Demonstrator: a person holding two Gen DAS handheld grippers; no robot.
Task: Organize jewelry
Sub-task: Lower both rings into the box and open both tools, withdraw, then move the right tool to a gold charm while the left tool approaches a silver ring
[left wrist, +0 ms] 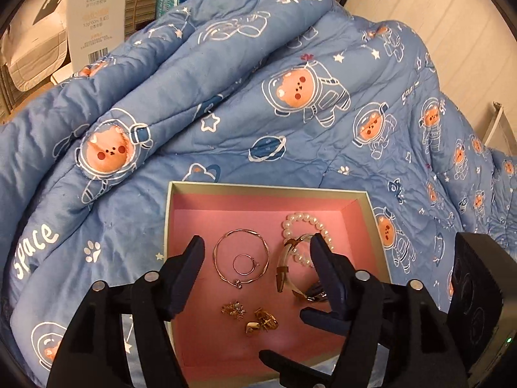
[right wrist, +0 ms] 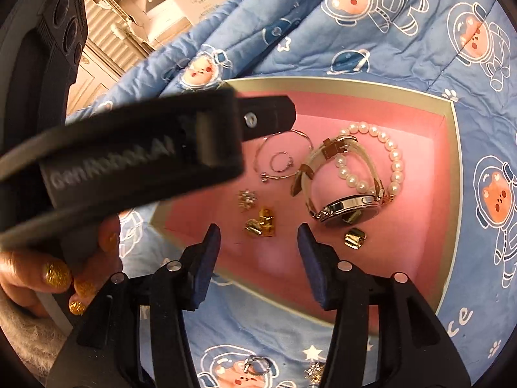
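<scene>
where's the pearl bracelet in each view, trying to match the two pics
Left wrist view: the pearl bracelet lies in the right part of the pink box, just beyond the left tongs' right fingertip.
Right wrist view: the pearl bracelet is right of centre, beyond the open right tongs.
Shared landmark: the watch, its strap lying across the pearls in both views.

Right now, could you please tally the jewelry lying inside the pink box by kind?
Pearl bracelet: 1
Watch: 1
Thin bangle: 1
Small hoop ring: 1
Sparkly brooch: 1
Small gold pieces: 3, as far as I can tell
Total: 8
</scene>
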